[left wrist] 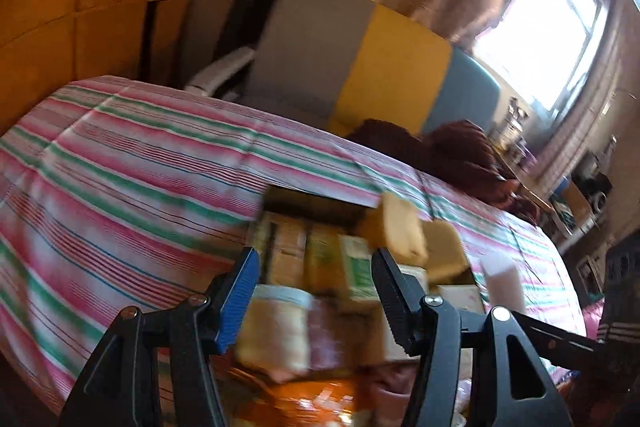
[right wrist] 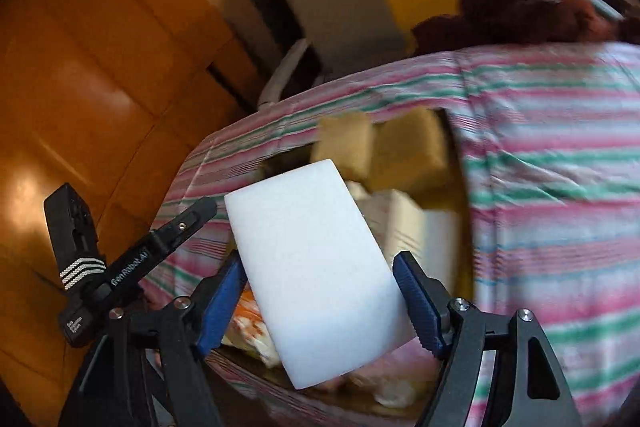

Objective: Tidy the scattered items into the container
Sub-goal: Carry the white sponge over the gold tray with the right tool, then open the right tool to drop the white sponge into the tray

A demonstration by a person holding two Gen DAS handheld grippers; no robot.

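A bed with a pink, green and white striped cover fills most of both views, with a headboard of grey, yellow and blue panels behind it and orange wooden cupboard doors to one side. A dark red blanket lies bunched near the headboard, and a bright window with curtains shows beyond. On the bed sits an open cardboard box, the container, packed with small cartons and packets; its flaps stand up at the far side. The right tongs are clenched on a white rectangular block, tilted and pressed by both blue pads, just over the near edge of the box. The left tongs hold a blurred jar with a pale lid between their fingers; motion blur hides whether both pads press on it. In the right view, the left tongs appear as a black arm beside the bed.
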